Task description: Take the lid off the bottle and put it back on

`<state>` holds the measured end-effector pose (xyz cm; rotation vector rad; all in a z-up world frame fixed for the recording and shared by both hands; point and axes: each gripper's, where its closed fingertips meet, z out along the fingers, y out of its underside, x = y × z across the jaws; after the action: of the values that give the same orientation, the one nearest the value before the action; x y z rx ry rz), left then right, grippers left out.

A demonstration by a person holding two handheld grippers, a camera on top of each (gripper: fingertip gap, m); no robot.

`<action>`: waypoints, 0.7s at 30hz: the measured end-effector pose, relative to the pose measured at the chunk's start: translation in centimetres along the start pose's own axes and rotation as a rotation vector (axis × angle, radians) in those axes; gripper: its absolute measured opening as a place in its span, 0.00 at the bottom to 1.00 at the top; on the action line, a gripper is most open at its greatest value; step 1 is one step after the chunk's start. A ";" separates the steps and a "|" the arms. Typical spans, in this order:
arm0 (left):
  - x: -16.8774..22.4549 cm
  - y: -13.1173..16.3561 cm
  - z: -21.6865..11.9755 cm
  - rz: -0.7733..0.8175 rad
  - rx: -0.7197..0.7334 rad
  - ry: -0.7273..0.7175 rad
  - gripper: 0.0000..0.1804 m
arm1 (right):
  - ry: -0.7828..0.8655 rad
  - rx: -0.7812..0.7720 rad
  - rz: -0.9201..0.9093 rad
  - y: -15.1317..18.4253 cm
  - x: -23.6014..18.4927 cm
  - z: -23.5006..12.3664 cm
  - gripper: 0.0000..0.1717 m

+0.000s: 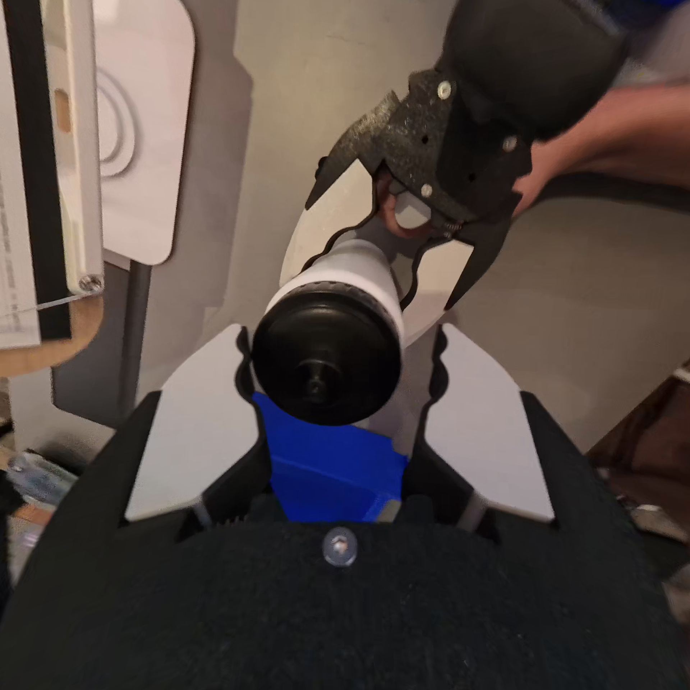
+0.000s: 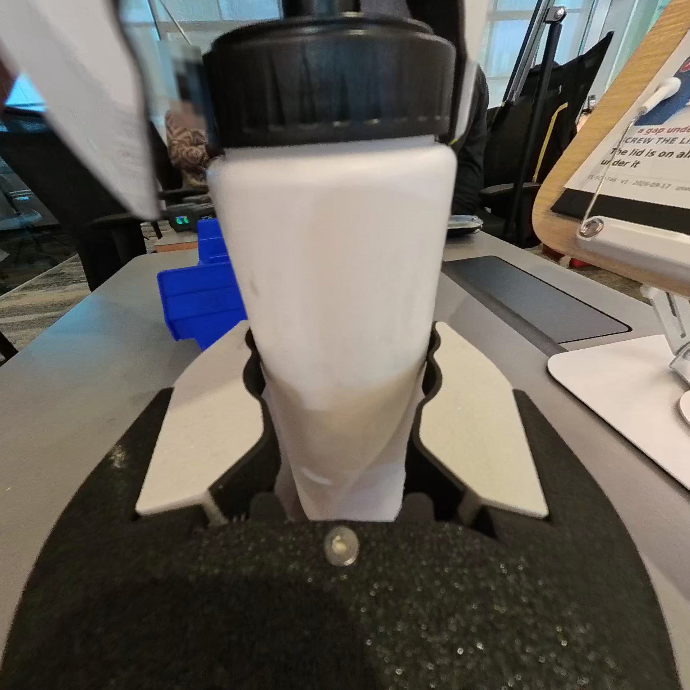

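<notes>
Black lid (image 1: 324, 358) fills the near field of the left view, seated on the white bottle (image 2: 332, 269) with no gap showing under it. One bottle, one lid. Left gripper (image 1: 338, 358) looks straight down the bottle's long axis — lid face toward it, sitting between its fingers. Its jaws stand spread: the left pad (image 1: 244, 364) is just at the lid's rim, the right pad is well clear, so no pinch. Right gripper (image 2: 341, 369) clamps the bottle's lower body, both pads pressed on it, lid end pointing away. Left gripper is the nearer one to the lid. Behind: one blue bin (image 2: 201, 291) on the grey table (image 2: 74, 336).
</notes>
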<state>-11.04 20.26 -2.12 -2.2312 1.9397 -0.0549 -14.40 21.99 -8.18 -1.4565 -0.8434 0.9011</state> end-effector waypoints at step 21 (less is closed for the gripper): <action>-0.9 0.2 -0.2 -0.590 0.024 0.017 0.42 | 0.029 -0.004 -0.003 0.0 0.2 0.0 0.49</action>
<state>-11.45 21.10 -1.84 -2.7048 1.2123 -0.1746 -14.35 22.17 -8.21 -1.4681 -0.8265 0.8749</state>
